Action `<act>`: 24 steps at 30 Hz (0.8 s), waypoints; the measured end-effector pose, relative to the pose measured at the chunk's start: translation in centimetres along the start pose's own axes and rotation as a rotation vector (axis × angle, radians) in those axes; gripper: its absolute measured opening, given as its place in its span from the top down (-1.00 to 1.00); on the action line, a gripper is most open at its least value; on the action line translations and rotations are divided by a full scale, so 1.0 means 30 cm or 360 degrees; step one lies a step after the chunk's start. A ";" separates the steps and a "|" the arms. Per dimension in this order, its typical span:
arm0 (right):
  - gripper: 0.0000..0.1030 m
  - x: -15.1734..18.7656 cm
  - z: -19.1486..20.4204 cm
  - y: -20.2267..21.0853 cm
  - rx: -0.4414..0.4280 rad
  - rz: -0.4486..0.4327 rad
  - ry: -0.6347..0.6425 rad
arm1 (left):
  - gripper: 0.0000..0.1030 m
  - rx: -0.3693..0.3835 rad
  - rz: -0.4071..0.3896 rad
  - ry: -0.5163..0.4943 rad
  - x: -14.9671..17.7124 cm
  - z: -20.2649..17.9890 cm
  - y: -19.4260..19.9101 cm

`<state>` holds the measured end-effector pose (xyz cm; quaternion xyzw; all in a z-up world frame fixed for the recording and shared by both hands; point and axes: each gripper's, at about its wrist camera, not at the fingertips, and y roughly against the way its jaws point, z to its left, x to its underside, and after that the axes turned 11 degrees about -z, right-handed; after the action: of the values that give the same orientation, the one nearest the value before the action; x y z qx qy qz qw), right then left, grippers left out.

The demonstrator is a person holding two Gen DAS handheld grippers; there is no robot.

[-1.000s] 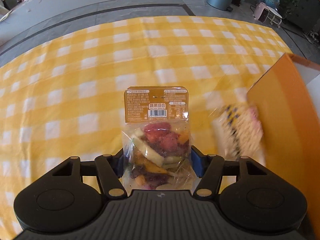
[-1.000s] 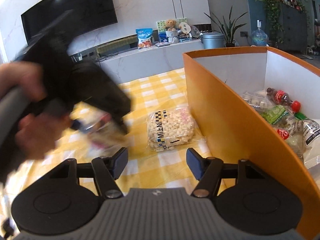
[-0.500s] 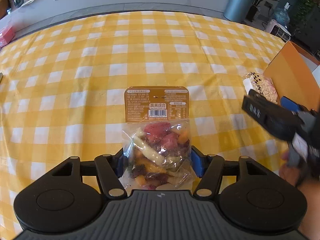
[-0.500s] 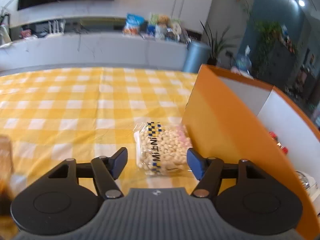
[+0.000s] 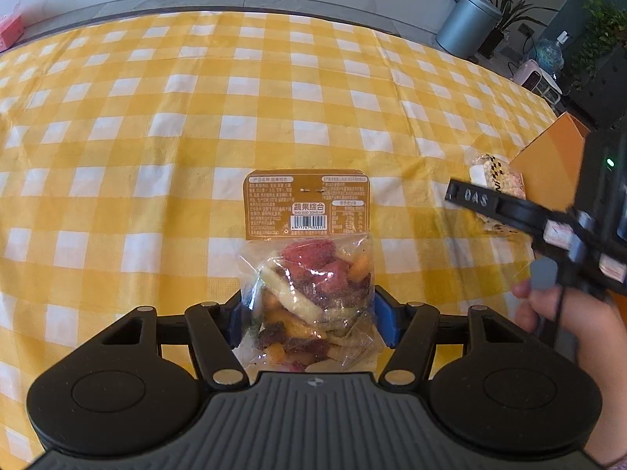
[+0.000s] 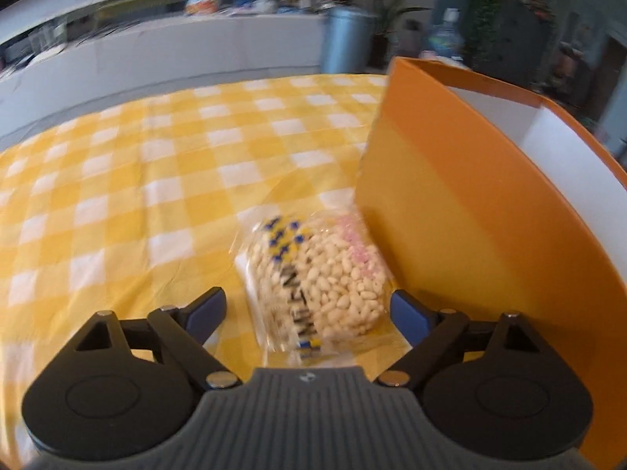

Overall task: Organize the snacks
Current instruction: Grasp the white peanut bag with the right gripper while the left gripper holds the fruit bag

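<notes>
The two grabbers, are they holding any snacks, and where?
The left gripper pinches the mixed fruit bag by its lower end. The right gripper is open around the puffed snack bag, holding nothing.

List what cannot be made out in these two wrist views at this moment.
- Box contents: right wrist view, hidden by its orange wall.
- Puffed snack bag label: right wrist view, motion blur.
- Dried fruit bag bottom: left wrist view, hidden behind the left claw body.
- Fine print on its label: too small.
- Right claw tips: left wrist view, not seen.
</notes>
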<state>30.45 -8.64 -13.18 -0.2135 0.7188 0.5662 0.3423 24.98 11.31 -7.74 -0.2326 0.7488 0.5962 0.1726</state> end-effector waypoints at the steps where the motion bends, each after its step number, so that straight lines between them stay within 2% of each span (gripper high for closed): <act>1: -0.71 0.002 -0.004 0.010 -0.0068 0.0022 0.0049 | -0.40 -0.0006 0.0003 0.0005 -0.001 -0.002 -0.002; 5: -0.68 0.029 -0.012 0.060 -0.0326 0.0109 0.0266 | -0.41 -0.0021 0.0000 -0.0011 0.002 -0.010 -0.005; 7: -0.52 0.044 -0.026 0.090 -0.0419 0.0159 0.0321 | -0.41 -0.0029 -0.0002 -0.0024 0.004 -0.015 -0.004; 9: -0.39 0.048 -0.054 0.114 -0.0503 0.0213 0.0304 | -0.41 -0.0033 -0.0003 -0.0029 0.004 -0.017 -0.004; 11: -0.37 0.044 -0.087 0.149 -0.0524 0.0205 0.0223 | -0.41 -0.0031 -0.0003 -0.0034 0.005 -0.017 -0.003; 14: -0.70 0.027 -0.119 0.185 -0.0449 0.0115 0.0103 | -0.41 -0.0029 -0.0002 -0.0031 0.004 -0.014 -0.003; 17: -0.73 0.006 -0.124 0.144 -0.0380 0.0100 -0.0089 | -0.41 -0.0032 0.0000 -0.0038 0.002 -0.015 -0.004; 22: -0.86 0.010 -0.092 0.053 -0.0014 0.0097 -0.0491 | -0.41 -0.0028 0.0000 -0.0046 0.004 -0.016 -0.003; 24: -0.87 0.015 -0.083 0.025 0.0059 0.0095 -0.0627 | -0.41 -0.0020 0.0003 -0.0039 0.002 -0.010 -0.004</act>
<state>29.01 -10.80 -12.70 -0.0710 0.6543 0.5935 0.4633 25.00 11.00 -7.79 -0.2256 0.7431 0.6038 0.1797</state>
